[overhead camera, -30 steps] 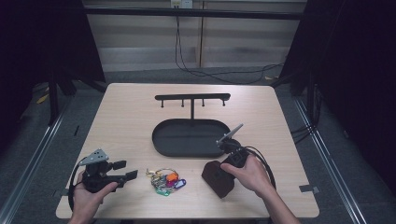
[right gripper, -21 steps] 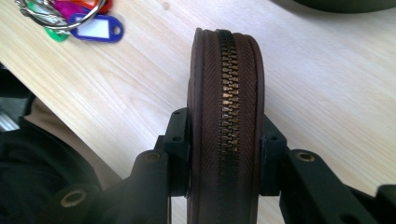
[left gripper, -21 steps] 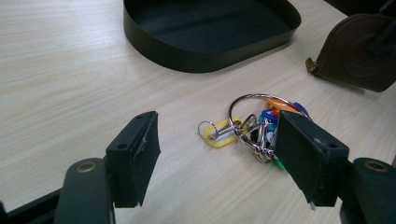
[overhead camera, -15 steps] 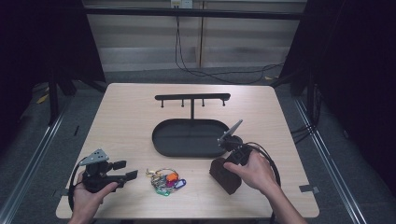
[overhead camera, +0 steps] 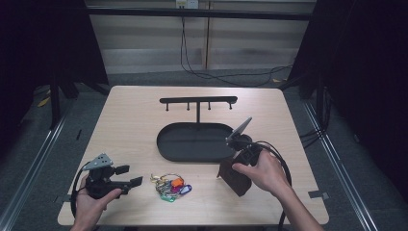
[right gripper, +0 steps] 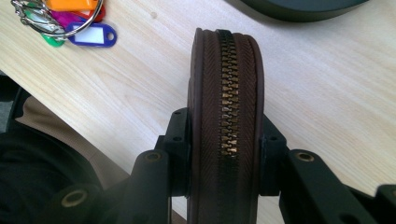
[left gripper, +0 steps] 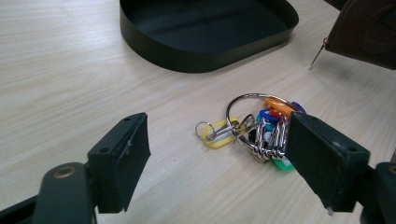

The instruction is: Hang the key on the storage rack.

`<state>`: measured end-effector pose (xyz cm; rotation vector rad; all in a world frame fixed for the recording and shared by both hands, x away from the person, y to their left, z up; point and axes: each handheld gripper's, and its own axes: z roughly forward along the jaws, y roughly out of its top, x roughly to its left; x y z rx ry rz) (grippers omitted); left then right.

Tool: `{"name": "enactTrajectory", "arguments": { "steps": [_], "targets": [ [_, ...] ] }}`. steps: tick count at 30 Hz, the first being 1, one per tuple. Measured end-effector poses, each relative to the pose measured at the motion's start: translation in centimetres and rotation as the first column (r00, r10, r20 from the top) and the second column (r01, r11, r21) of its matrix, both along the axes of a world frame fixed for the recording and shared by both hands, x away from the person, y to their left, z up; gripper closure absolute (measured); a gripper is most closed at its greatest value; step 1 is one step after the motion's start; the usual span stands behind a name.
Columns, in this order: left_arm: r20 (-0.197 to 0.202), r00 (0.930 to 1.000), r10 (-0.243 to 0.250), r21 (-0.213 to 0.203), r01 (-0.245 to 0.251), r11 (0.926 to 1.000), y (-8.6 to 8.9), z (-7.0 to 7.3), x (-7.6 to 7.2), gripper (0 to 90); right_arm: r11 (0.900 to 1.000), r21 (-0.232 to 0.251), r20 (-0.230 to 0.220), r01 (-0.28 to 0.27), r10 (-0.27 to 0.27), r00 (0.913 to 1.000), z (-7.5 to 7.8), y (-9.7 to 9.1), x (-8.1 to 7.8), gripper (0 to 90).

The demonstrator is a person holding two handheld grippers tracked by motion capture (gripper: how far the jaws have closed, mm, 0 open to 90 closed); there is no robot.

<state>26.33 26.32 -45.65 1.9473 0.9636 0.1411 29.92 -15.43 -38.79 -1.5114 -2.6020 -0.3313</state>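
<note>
Zipped brown pouch [right gripper: 226, 93], edge-up

Light wooden table [overhead camera: 125, 130] carries black oval tray [overhead camera: 195, 142] and key bunch [overhead camera: 170, 185]

Table [overhead camera: 125, 125] evenly lit from above, dark surroundings, soft shadows, mild grain, gripper views' near edges blurred

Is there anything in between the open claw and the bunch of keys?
No, nothing visible. The left claw is open, and the keys lie on bare table just ahead, between its jaws. The black tray sits farther back, out of the way.
</note>
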Motion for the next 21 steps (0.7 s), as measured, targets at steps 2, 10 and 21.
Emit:
{"name": "enactTrajectory", "arguments": {
  "steps": [2, 10, 21],
  "targets": [
    [0.011, 0.9999, -0.005, -0.009, 0.005, 0.9999, 0.1, 0.1, 0.0, 21.2, 1.0000, 0.004, 0.009, 0.007, -0.007, 0.9999, 0.5, 0.0, 0.1, 65.2],
    [0.017, 0.9998, -0.002, 0.000, 0.002, 1.0000, 0.0, 0.1, -0.1, 16.2, 0.9993, -0.024, 0.030, 0.028, -0.027, 0.9992, 1.8, -0.2, 0.3, 65.2],
    [0.010, 0.9997, -0.023, -0.014, 0.024, 0.9996, 0.1, 0.1, 0.0, 16.2, 0.9978, -0.035, 0.038, 0.056, -0.055, 0.9978, 3.3, -0.5, 1.2, 65.2]
  ]
}}
